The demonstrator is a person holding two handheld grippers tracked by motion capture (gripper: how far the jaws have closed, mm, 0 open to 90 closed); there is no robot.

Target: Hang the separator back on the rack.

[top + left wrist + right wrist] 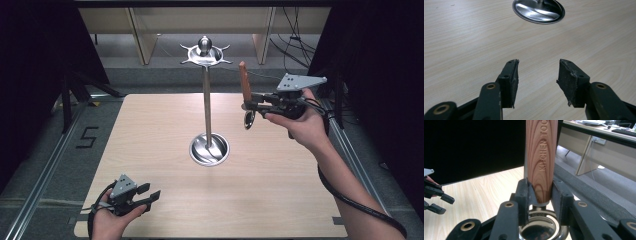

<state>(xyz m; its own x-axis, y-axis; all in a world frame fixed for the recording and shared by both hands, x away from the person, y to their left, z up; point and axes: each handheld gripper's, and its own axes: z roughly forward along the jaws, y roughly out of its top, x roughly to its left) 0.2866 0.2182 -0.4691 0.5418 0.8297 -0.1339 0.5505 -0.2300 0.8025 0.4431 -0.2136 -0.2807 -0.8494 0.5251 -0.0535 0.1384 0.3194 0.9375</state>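
Wood grain stamped with "KITCHEN TOOL" marks the handle of the utensil (541, 157) we see pinched in the right tool (540, 200): its two black jaws press against the handle's lower end from both sides, just above the shiny metal head. From the high view, this right tool (248, 106) is raised above the far right part of the surface (280, 200), the utensil (244, 87) standing nearly upright with the handle up and the metal end hanging below. Just to its left stands the metal stand (208, 100), a thin pole rising from a round base to a hooked top. Our left tool (537, 75) is spread wide with nothing between its jaws, hovering over the near left corner of the pale wooden surface (461, 37), with the stand's base (538, 11) ahead of it.
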